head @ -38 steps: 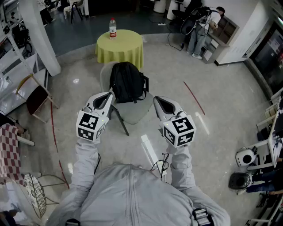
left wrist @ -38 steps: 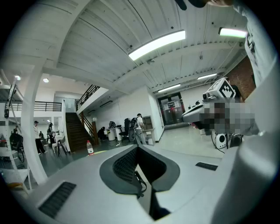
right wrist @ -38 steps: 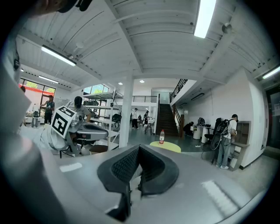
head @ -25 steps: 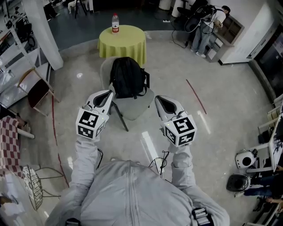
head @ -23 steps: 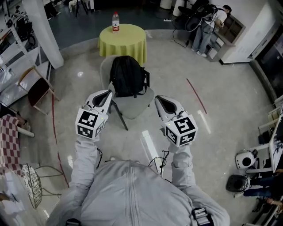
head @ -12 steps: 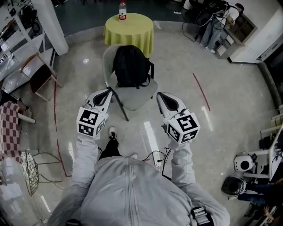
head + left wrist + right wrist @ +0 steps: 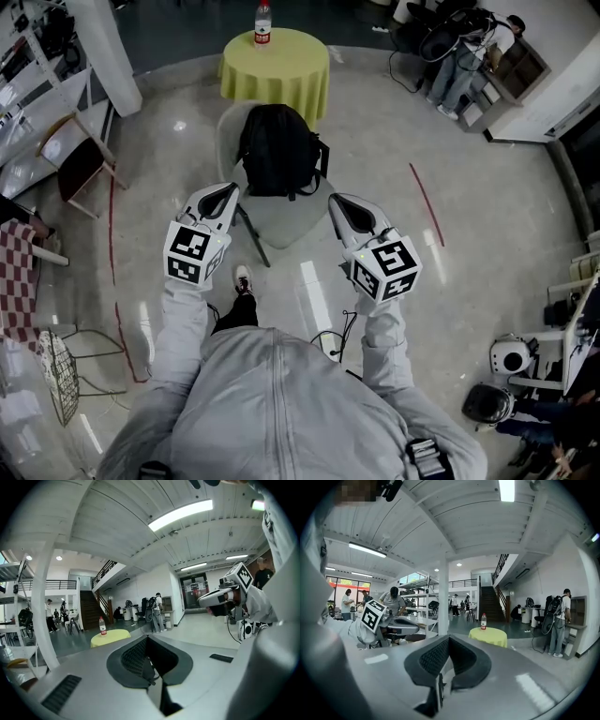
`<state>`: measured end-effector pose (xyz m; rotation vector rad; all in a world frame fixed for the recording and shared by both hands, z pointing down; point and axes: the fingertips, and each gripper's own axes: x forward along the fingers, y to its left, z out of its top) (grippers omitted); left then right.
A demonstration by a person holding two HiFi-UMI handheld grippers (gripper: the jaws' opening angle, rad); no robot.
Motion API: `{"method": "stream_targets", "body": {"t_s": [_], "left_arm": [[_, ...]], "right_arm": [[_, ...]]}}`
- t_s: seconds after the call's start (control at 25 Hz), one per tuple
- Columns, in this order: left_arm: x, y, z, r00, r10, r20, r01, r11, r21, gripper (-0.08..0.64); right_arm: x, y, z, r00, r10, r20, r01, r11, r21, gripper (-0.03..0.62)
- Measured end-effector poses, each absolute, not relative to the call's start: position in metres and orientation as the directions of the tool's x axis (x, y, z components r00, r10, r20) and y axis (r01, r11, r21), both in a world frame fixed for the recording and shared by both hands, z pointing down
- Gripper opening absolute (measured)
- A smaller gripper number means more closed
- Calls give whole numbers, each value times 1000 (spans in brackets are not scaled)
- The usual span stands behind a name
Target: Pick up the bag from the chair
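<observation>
Both grippers are empty, their jaws pressed together with nothing between them. The left gripper (image 7: 223, 195) sits at the bag's seven o'clock and the right gripper (image 7: 340, 202) at its five o'clock, each short of the chair. The black bag (image 7: 279, 150) stands upright on the pale chair (image 7: 281, 223), against its backrest, with a yellow table (image 7: 275, 61) beyond at twelve o'clock.

The step in hand looks like the approach, with no contact made yet. Next, the jaws would have to part and one gripper reach a strap or top handle. Where that handle lies cannot be made out against the black fabric. Neither gripper view shows the bag or chair. Each gripper's own body blocks the lower field, and only the yellow table appears there.
</observation>
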<state>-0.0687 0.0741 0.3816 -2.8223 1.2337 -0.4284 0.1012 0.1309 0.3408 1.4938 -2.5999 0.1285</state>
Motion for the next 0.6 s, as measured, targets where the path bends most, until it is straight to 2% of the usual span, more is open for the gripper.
{"method": "stream_targets", "body": {"t_s": [0.6], "left_arm": [[-80,-97,371,681,-699,216,-692,-712,-121,5]], "right_arm": [[87,-22,330,-470,-867,164,-881,473,-23,8]]}}
